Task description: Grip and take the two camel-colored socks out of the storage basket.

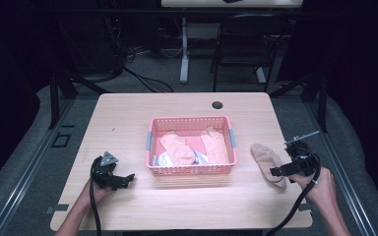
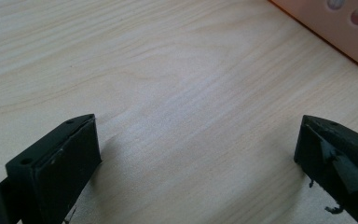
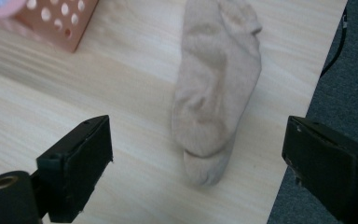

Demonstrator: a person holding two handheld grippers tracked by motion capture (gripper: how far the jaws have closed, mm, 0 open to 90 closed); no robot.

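A pink plastic basket (image 1: 192, 170) stands mid-table with several socks (image 1: 177, 147) inside, peach ones and a pale one. A beige sock (image 1: 266, 160) lies flat on the wood to the basket's right, near the table's right edge; in the right gripper view the beige sock (image 3: 216, 88) stretches away from me between the jaws. My right gripper (image 1: 280, 173) hovers over its near end, open and holding nothing (image 3: 196, 158). My left gripper (image 1: 124, 179) rests low at the front left, open over bare wood (image 2: 198, 149), with the basket corner (image 2: 340, 28) ahead of it.
The wooden table (image 1: 128, 118) has a round cable hole (image 1: 217, 104) at the back. Its right edge (image 3: 307, 107) runs close beside the sock, with grey floor beyond. A black chair (image 1: 241, 44) and a desk leg (image 1: 184, 54) stand behind.
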